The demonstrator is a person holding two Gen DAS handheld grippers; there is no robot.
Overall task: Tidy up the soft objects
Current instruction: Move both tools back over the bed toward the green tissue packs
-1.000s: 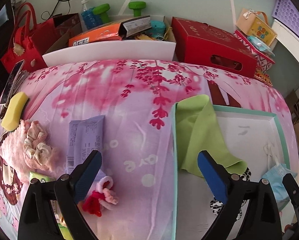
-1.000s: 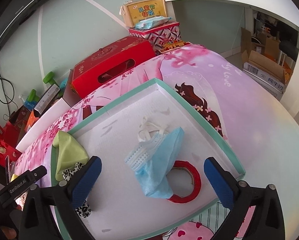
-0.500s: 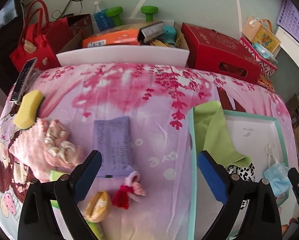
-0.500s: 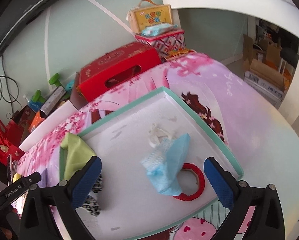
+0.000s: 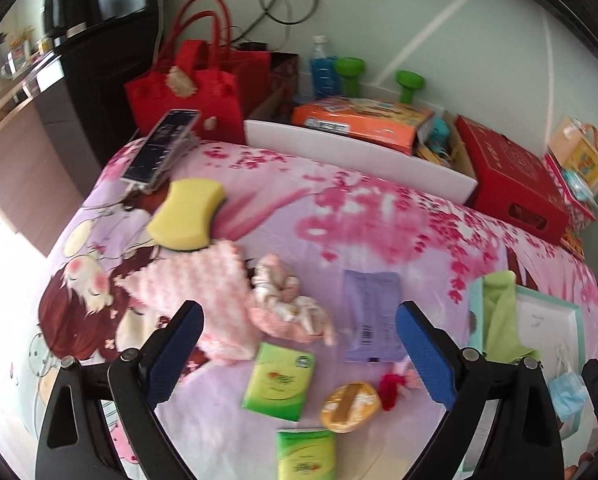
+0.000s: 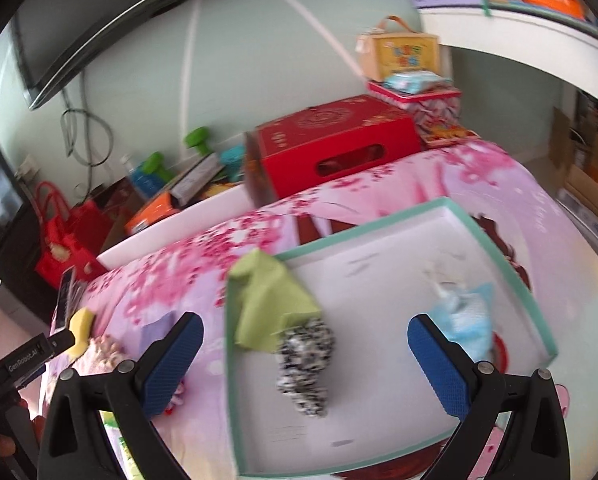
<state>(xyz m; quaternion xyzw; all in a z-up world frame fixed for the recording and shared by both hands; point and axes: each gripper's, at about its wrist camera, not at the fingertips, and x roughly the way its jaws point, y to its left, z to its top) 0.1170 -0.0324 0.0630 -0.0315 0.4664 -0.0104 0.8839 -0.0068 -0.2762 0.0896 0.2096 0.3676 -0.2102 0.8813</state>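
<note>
In the left wrist view my left gripper is open and empty above loose items on the pink bedsheet: a pink fluffy cloth, a pink scrunchie, a yellow sponge, a purple packet and two green tissue packs. In the right wrist view my right gripper is open and empty over the teal-rimmed white tray, which holds a green cloth, a black-and-white scrunchie and a blue face mask.
A red gift box, a white bin of boxes and a red bag stand behind the bed. A phone lies near the sponge. A small round yellow item and a red toy lie near the front.
The left gripper has swung left, away from the tray and over the loose items. The right gripper has shifted left across the tray, from the mask toward the scrunchie.
</note>
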